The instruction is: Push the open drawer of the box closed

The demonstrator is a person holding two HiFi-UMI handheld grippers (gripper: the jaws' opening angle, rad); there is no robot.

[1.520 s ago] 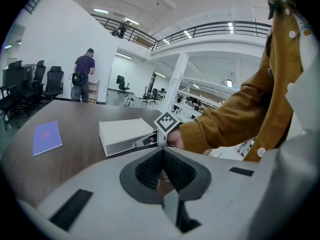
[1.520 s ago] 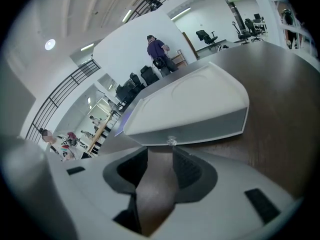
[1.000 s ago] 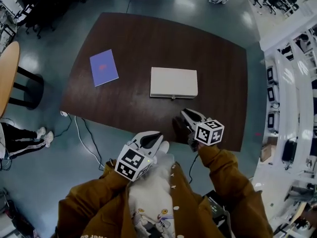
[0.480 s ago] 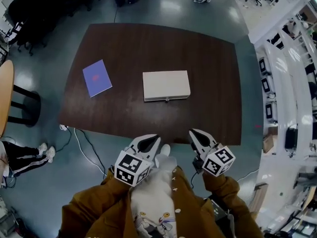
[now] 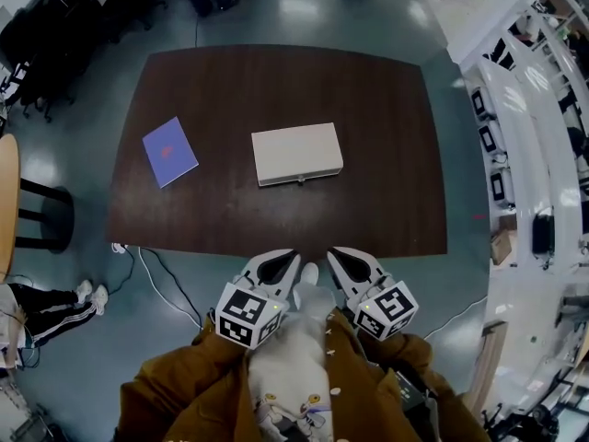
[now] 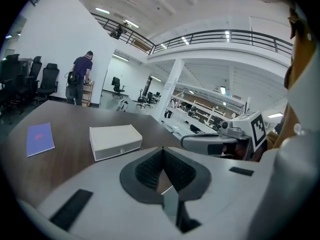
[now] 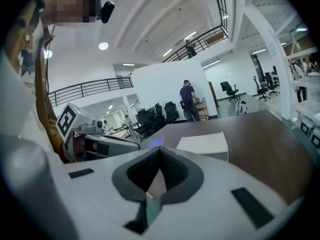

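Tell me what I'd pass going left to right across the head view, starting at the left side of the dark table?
purple notebook → white box → white shelves

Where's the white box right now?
Head view: the white box lies near the middle of the table, right of the purple booklet, knob side facing the person.

White box (image 5: 297, 153), drawer shut, mid-table.
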